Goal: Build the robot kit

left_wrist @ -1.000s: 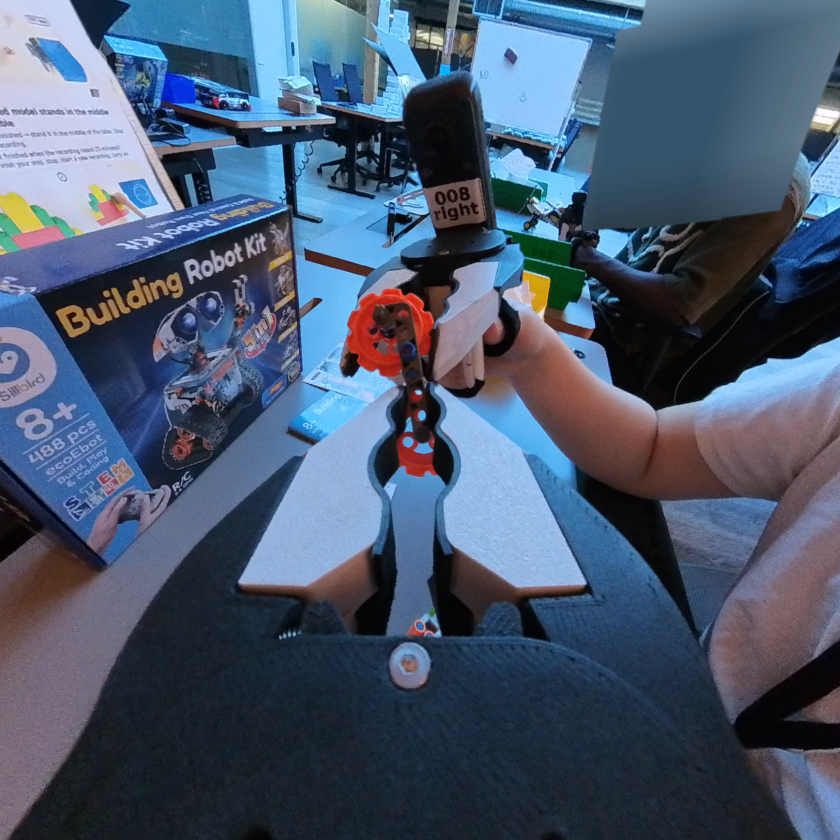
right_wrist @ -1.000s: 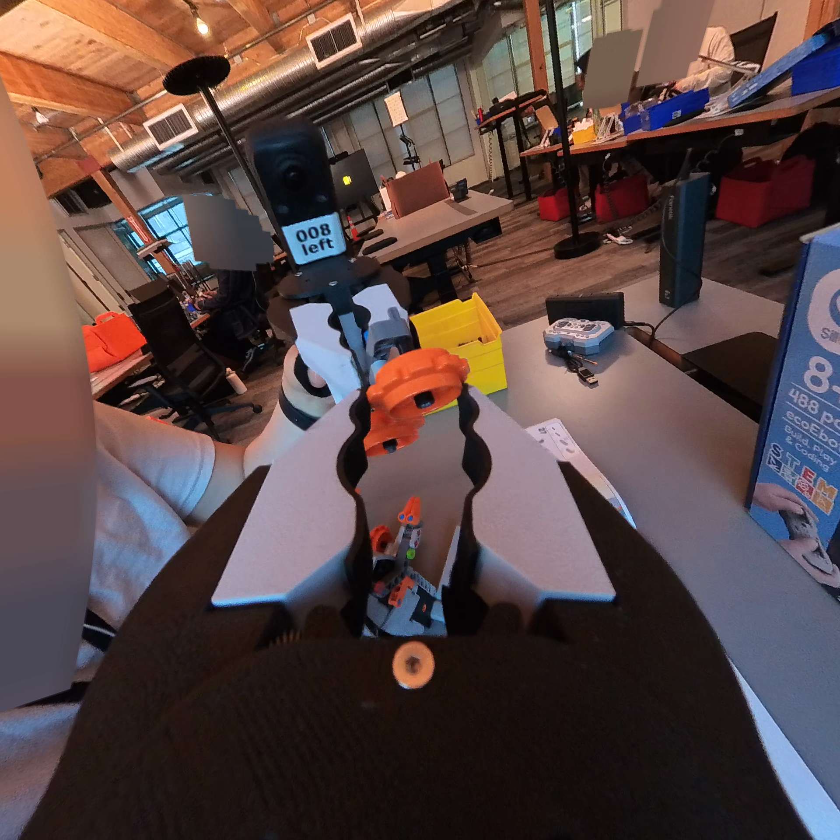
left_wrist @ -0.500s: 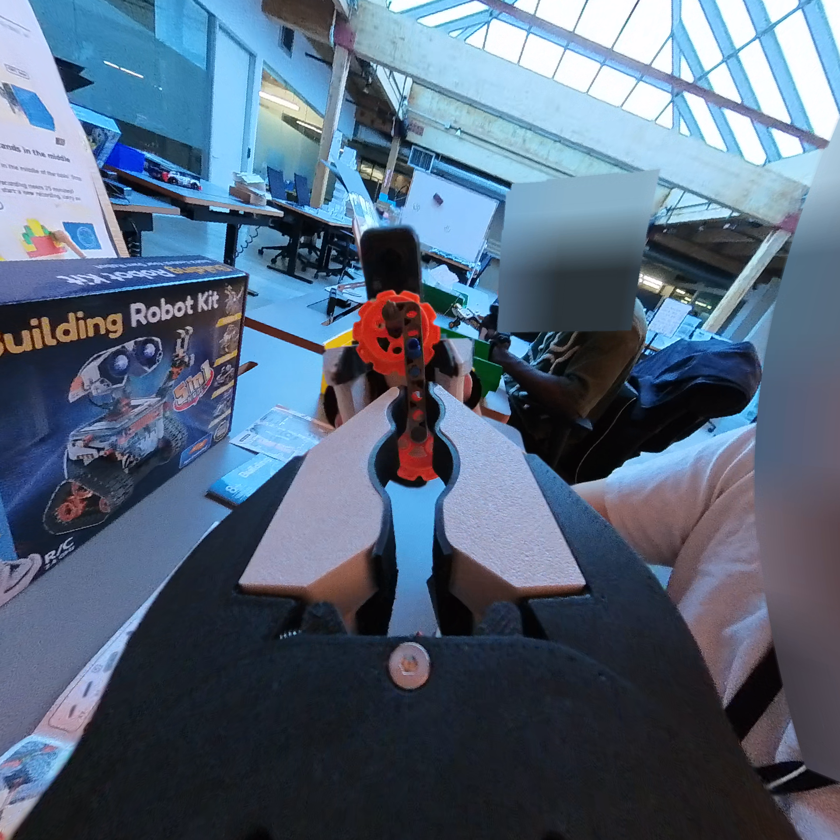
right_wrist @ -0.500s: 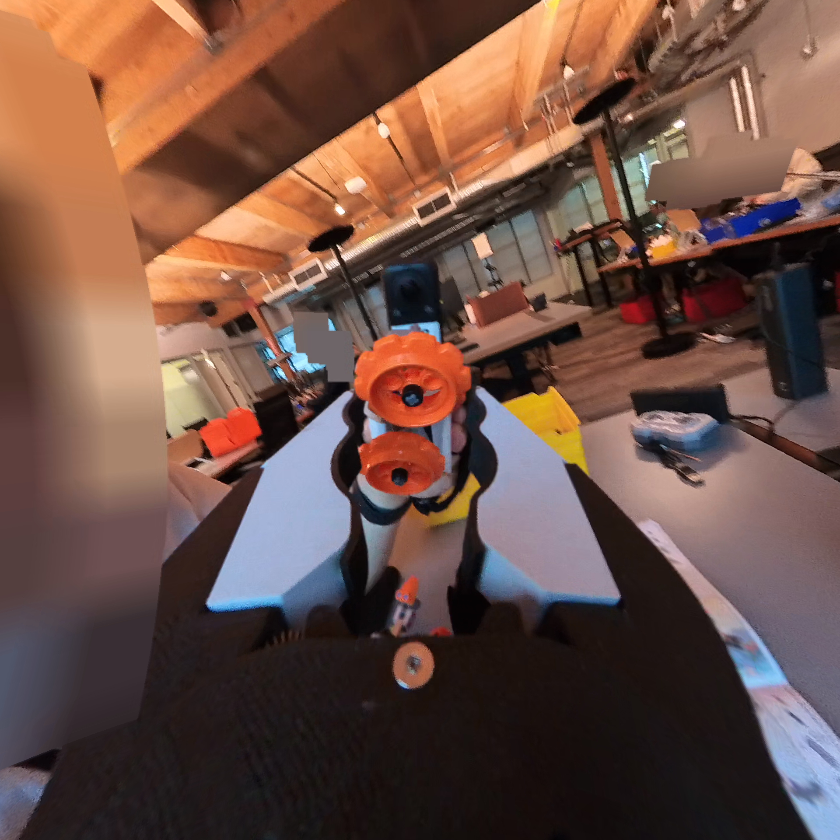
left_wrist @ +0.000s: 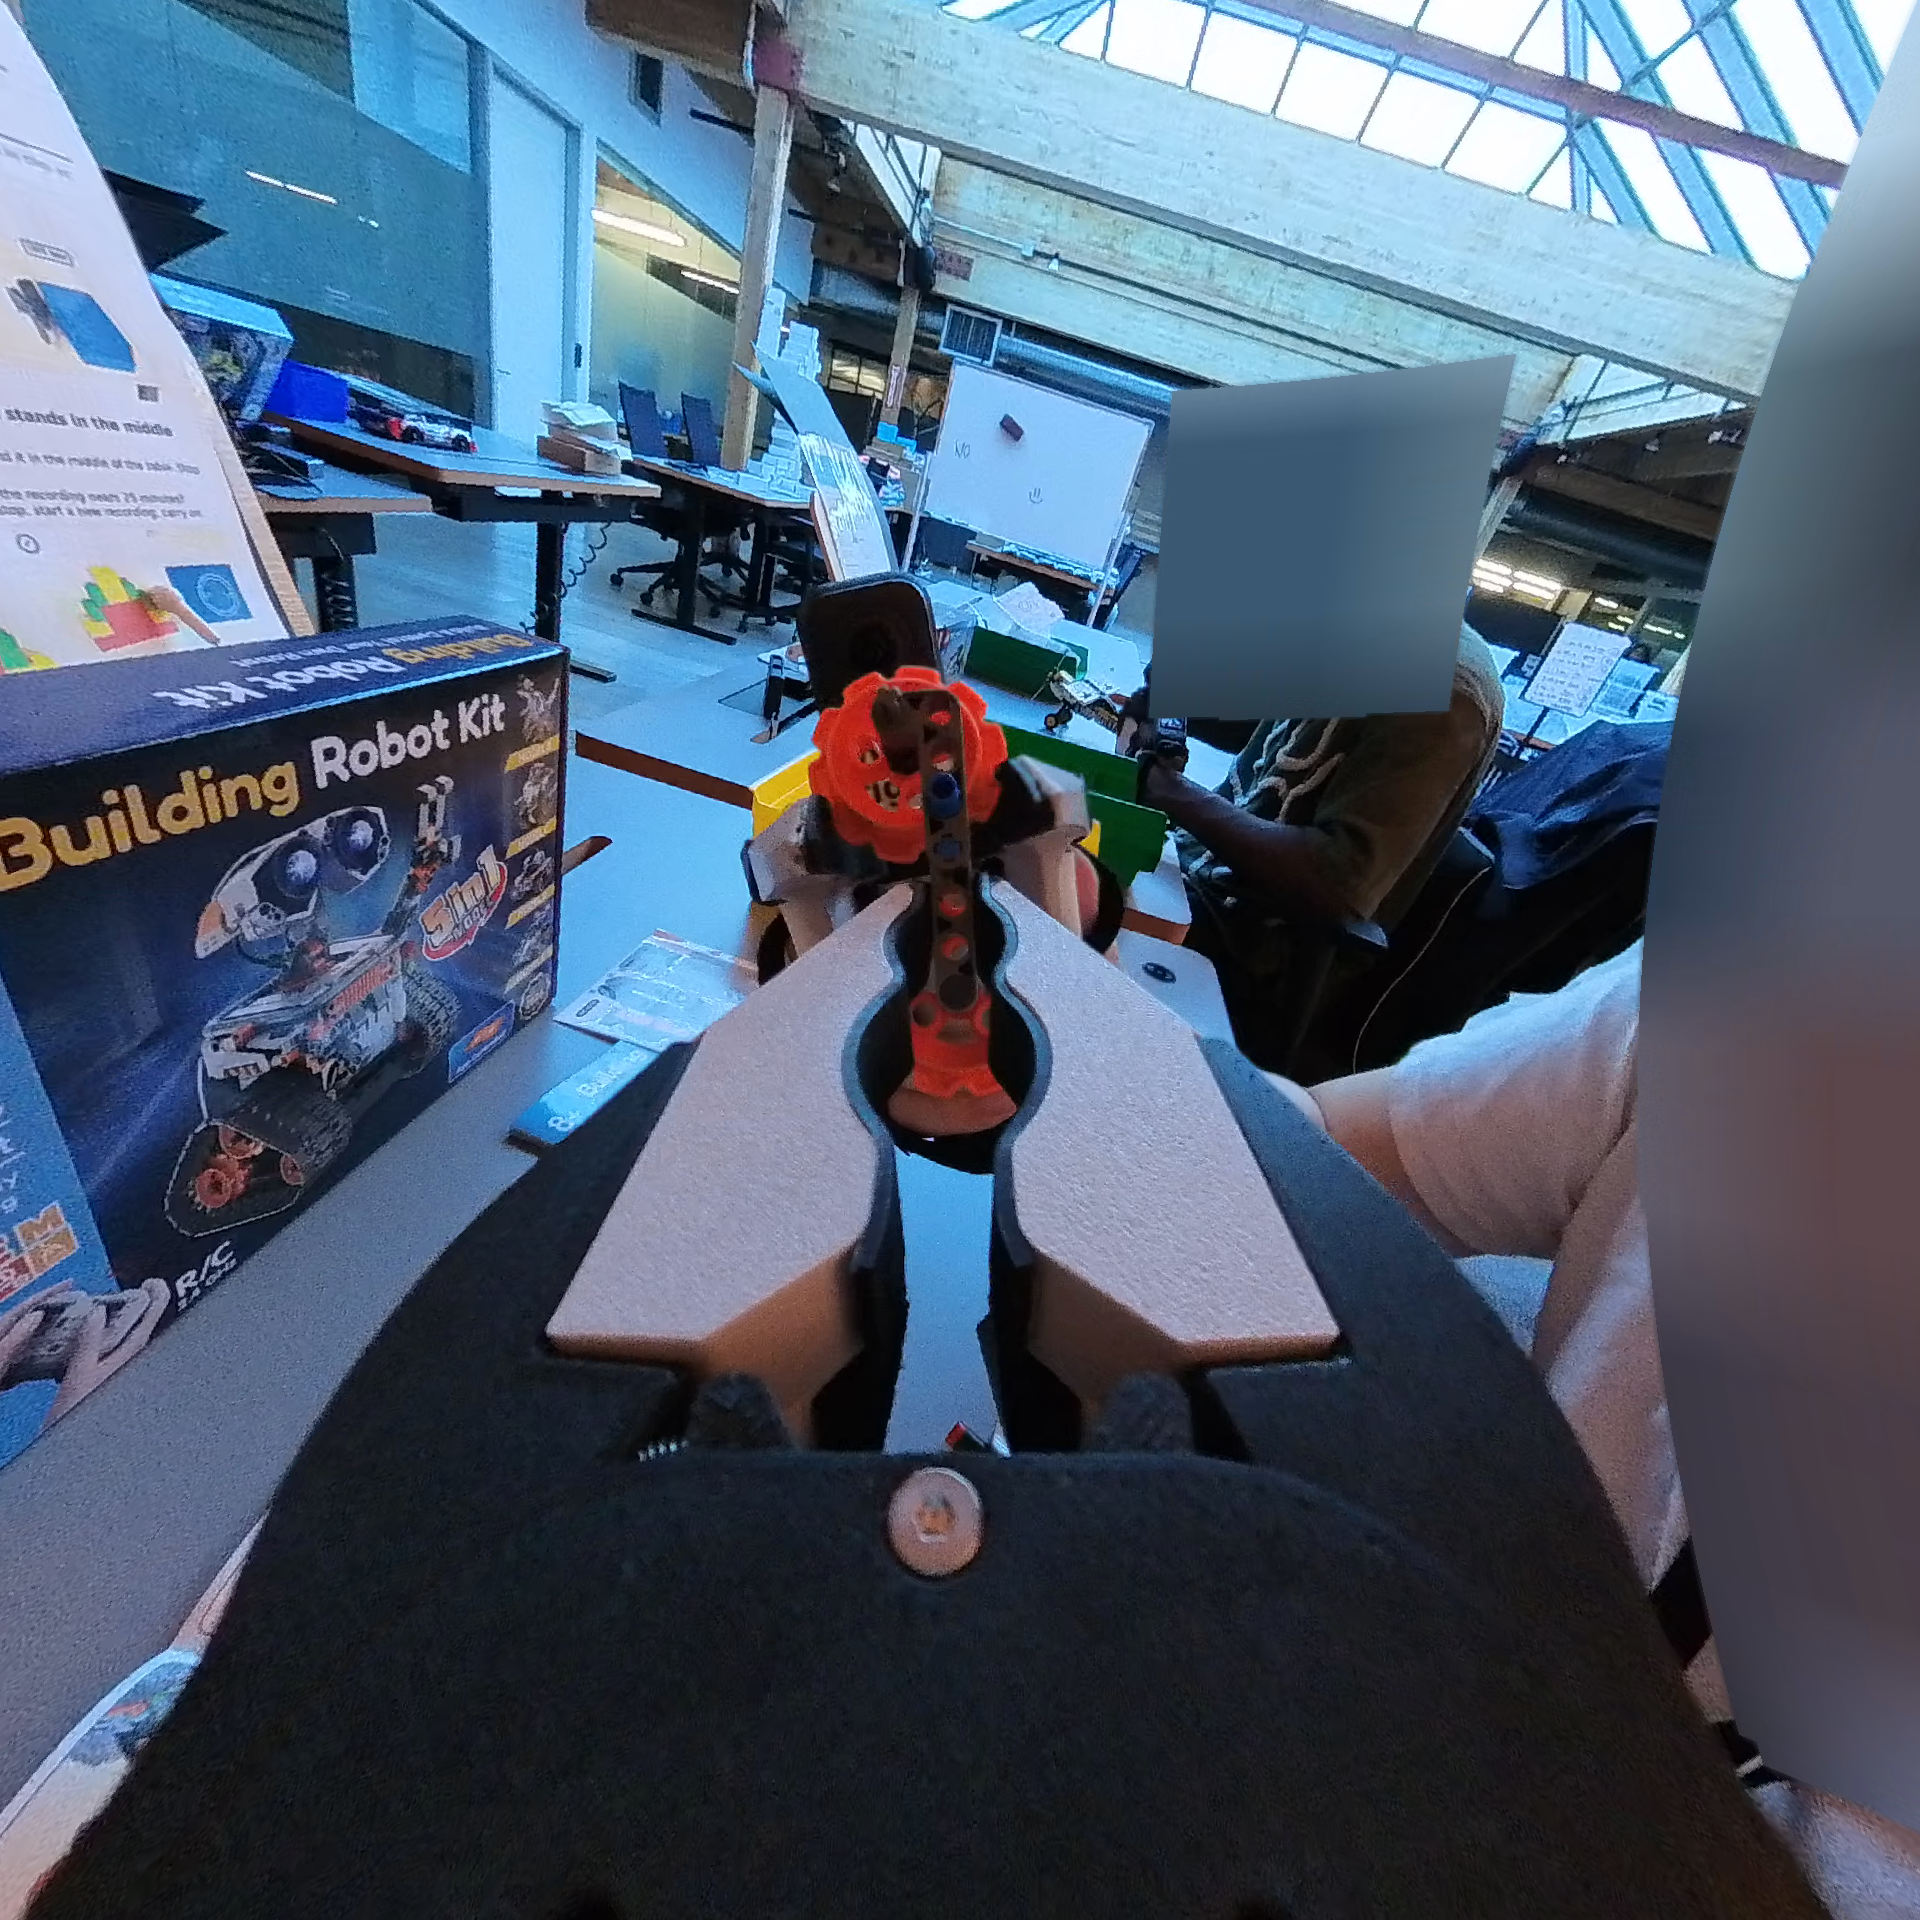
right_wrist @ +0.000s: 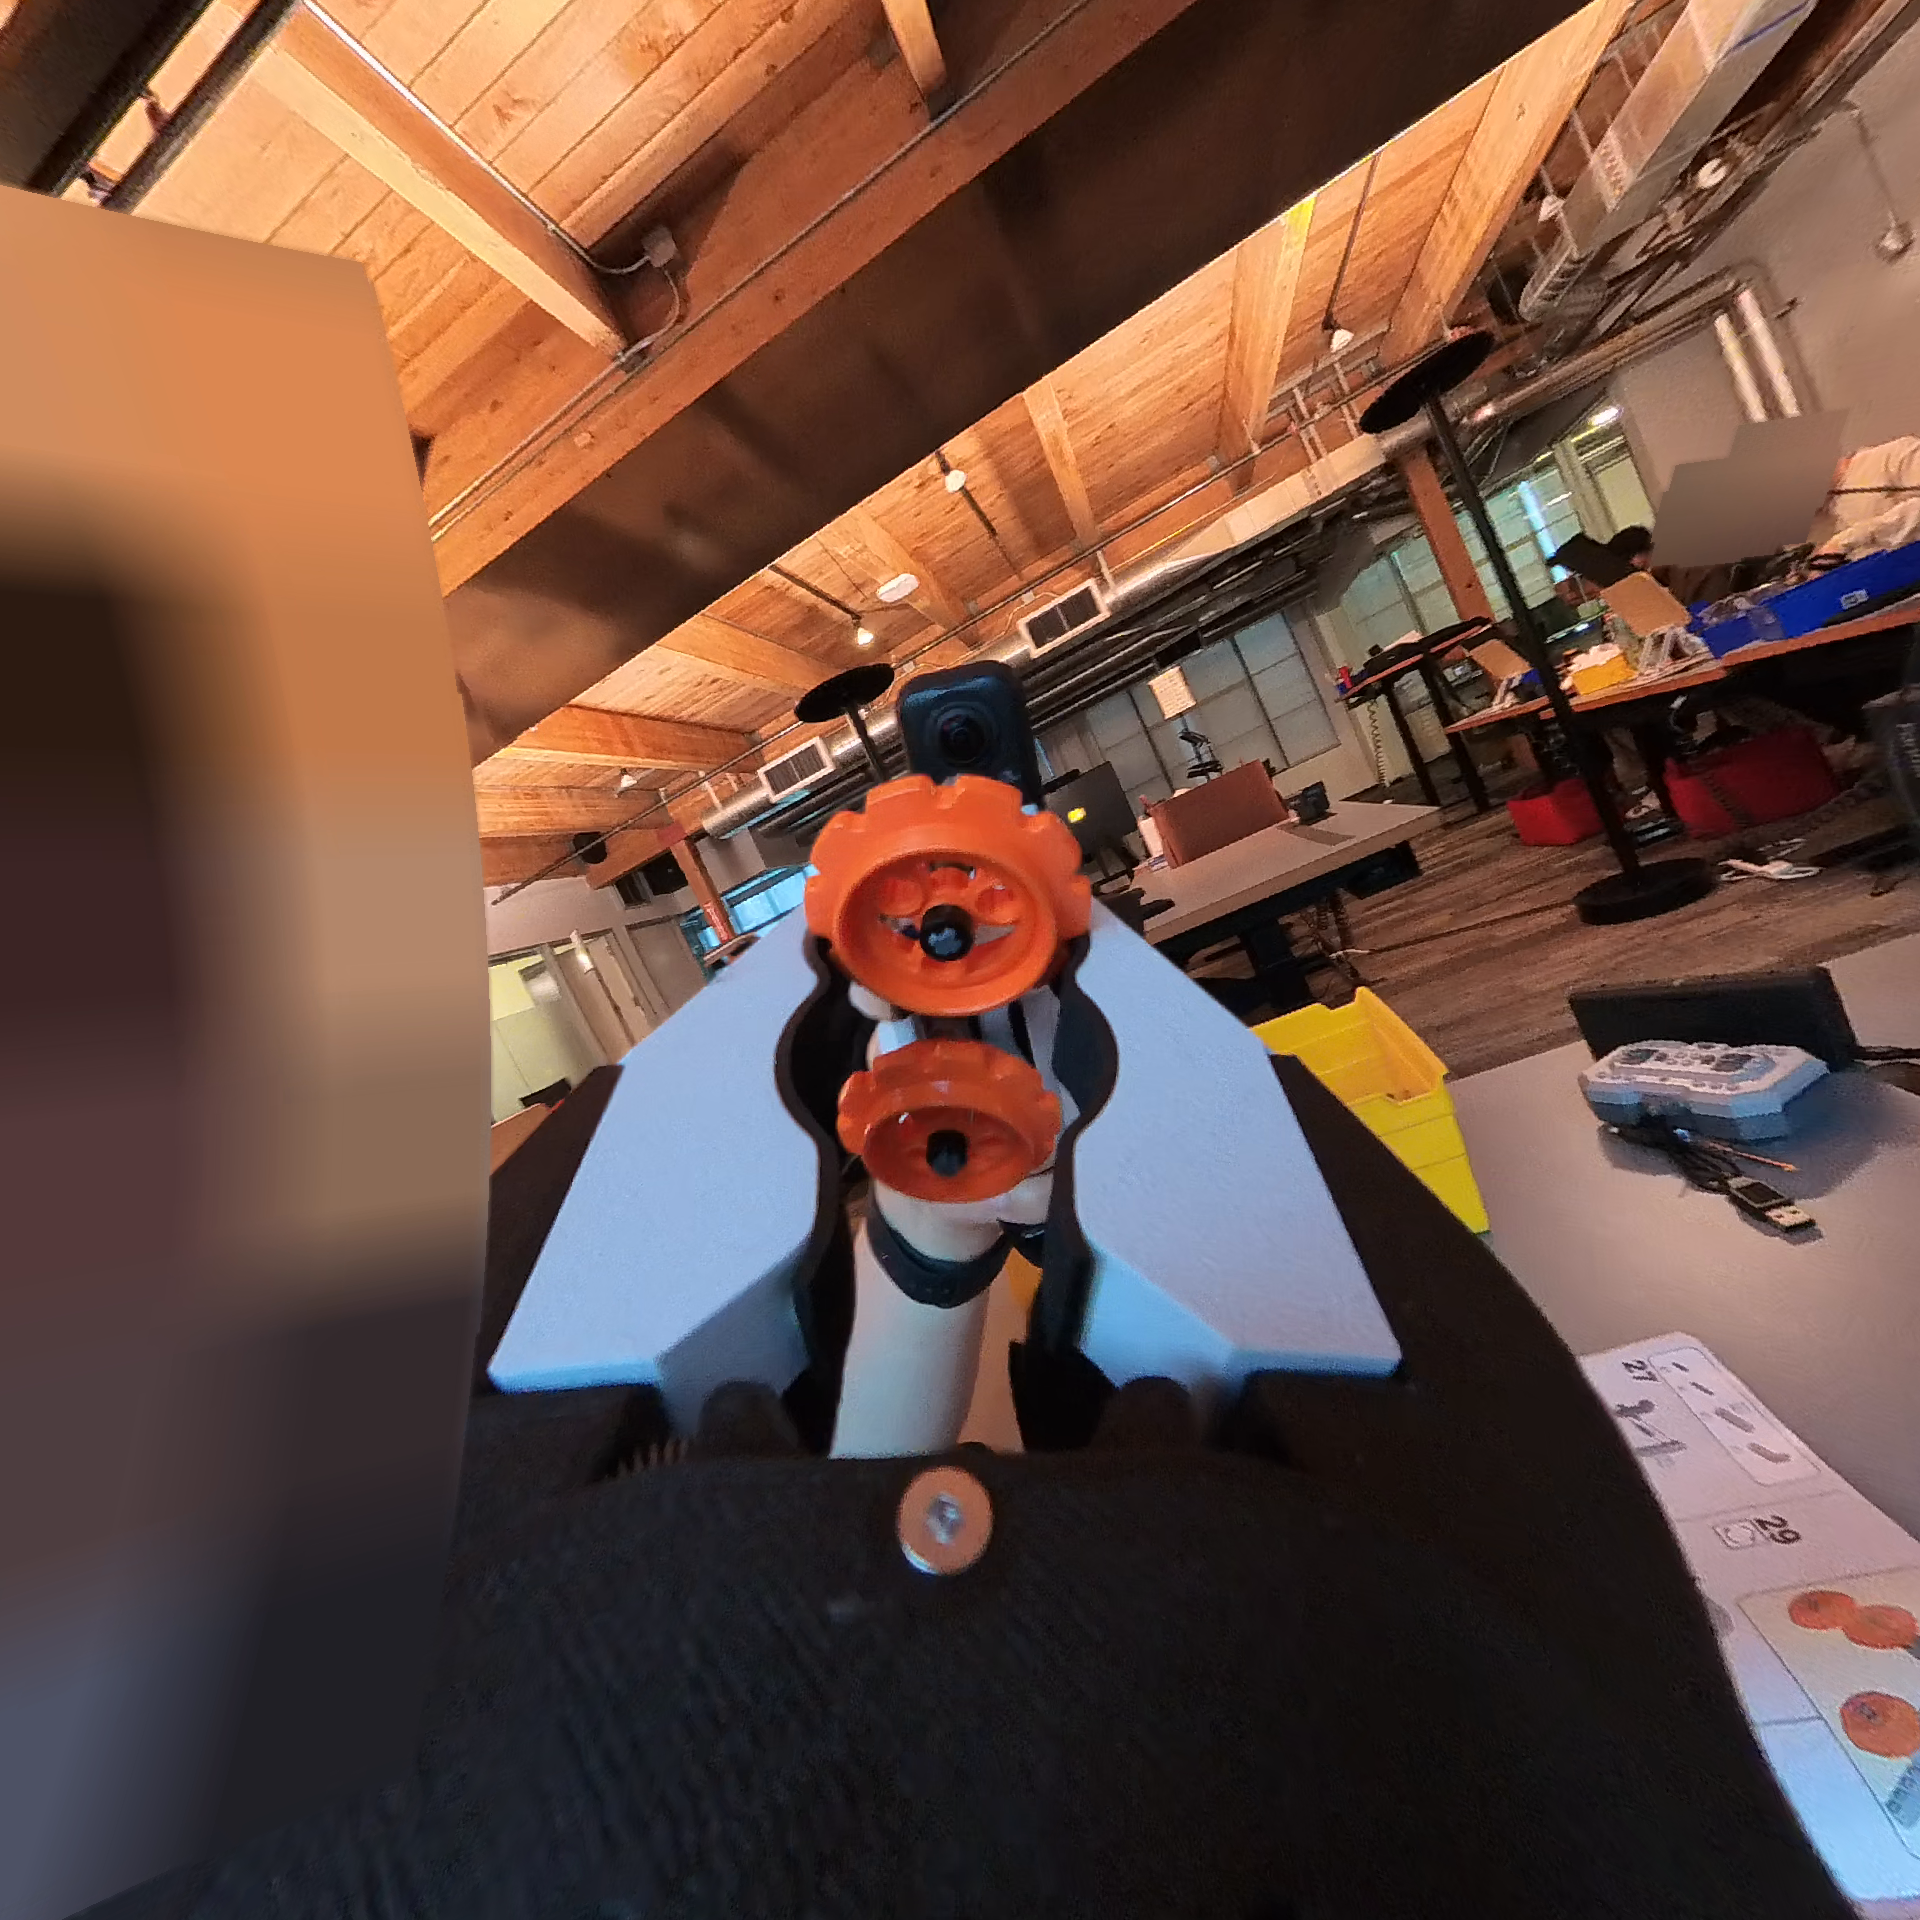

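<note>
A dark beam with holes (left_wrist: 943,894) carries a large orange toothed wheel (left_wrist: 894,774) at its top and a smaller orange wheel (left_wrist: 951,1039) lower down. My left gripper (left_wrist: 940,904) is shut on the beam and holds it upright above the table. In the right wrist view the large wheel (right_wrist: 945,899) and the smaller wheel (right_wrist: 945,1122) face the camera. My right gripper (right_wrist: 945,935) is shut on the large wheel, opposite the left gripper (right_wrist: 961,727). The right gripper (left_wrist: 868,634) shows behind the wheel in the left wrist view.
A blue robot kit box (left_wrist: 281,914) stands left on the grey table (left_wrist: 644,862), with booklets (left_wrist: 644,987) beside it. A yellow bin (right_wrist: 1361,1081), a grey controller (right_wrist: 1704,1075) and an instruction sheet (right_wrist: 1766,1507) lie to the right. A person (left_wrist: 1330,810) sits behind green bins (left_wrist: 1081,800). The tips of both grippers are at nearly the same place.
Both grippers have lifted and tilted upward together with the wheel assembly. The wheels now face the right camera square on, and the ceiling fills more of both views.
</note>
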Demonstrator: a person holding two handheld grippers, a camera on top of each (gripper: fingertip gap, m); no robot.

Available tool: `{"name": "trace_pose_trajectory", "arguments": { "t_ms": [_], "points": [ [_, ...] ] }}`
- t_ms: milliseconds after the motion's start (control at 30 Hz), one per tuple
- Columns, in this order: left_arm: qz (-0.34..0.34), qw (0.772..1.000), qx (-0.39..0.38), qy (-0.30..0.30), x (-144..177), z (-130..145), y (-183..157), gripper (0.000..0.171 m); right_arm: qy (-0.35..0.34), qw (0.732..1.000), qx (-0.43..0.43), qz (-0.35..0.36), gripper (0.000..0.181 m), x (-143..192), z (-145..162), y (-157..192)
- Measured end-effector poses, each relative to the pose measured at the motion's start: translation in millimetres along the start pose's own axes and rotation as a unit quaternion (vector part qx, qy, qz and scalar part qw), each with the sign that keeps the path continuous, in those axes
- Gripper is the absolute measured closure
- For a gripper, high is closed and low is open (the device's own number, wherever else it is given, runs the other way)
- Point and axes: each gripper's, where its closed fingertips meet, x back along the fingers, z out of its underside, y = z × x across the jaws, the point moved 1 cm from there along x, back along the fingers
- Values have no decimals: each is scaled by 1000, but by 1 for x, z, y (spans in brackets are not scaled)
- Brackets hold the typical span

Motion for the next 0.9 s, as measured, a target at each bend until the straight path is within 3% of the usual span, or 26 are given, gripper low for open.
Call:
{"name": "trace_pose_trajectory", "arguments": {
  "t_ms": [633, 767, 900],
  "points": [
    [-15, 1000, 13, 12, -4, 10, 15, 166, 2, 999, 10, 36, 146, 11, -2, -18],
    [-18, 1000, 14, 20, -4, 13, 17, 153, 4, 999, 17, 42, 146, 14, -4, -19],
    [-33, 999, -4, 30, -7, 18, 21, 161, 12, 999, 21, 40, 146, 14, -3, -19]
  ]
}}
